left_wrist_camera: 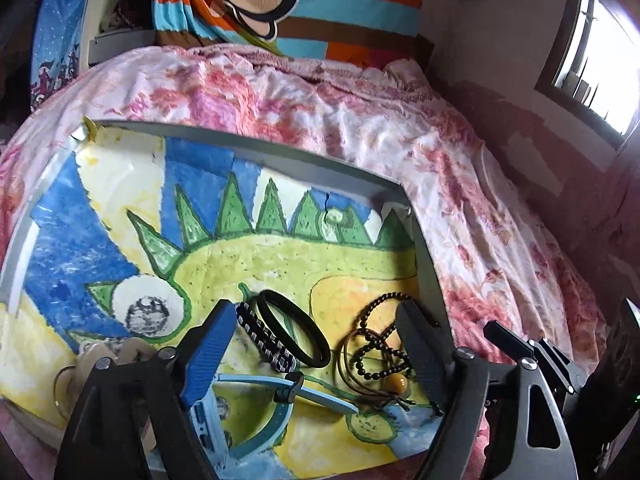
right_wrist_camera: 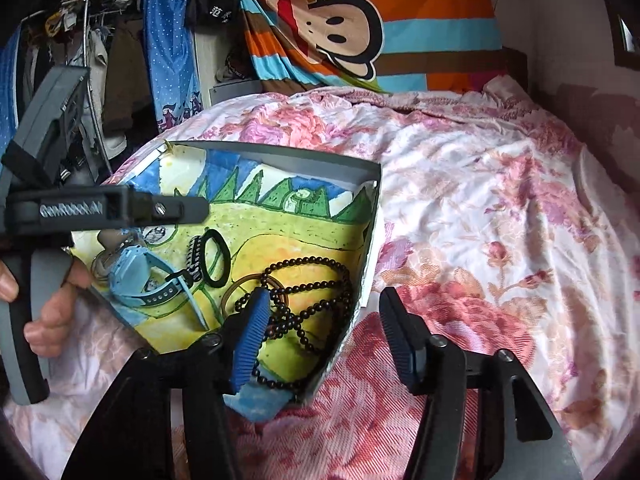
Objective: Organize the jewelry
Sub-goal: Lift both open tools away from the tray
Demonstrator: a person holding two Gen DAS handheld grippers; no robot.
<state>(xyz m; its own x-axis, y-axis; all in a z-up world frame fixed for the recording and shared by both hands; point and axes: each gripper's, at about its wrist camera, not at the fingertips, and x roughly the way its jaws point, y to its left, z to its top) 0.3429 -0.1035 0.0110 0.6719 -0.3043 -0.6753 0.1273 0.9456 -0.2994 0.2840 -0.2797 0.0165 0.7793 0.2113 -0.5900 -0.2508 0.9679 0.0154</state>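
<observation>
A shallow grey box (left_wrist_camera: 248, 140) lined with a child's painting lies on the bed. In it are a black band bracelet (left_wrist_camera: 324, 354), a black-and-white striped bracelet (left_wrist_camera: 268, 340), a light blue watch (right_wrist_camera: 128, 272), a dark bead necklace (right_wrist_camera: 316, 260) with an amber bead (left_wrist_camera: 398, 382), and brown cord loops (right_wrist_camera: 240, 284). My left gripper (left_wrist_camera: 316, 340) hangs open over the two bracelets, touching neither. My right gripper (right_wrist_camera: 324, 336) is open astride the box's near corner, one finger over the beads, the other outside over the bedcover.
The pink floral bedcover (right_wrist_camera: 480, 220) spreads to the right of the box. A striped monkey blanket (right_wrist_camera: 360, 28) hangs behind. Pale clear trinkets (left_wrist_camera: 92, 356) lie at the box's left end. A hand (right_wrist_camera: 52, 312) grips the left gripper's handle. Clothes clutter the far left.
</observation>
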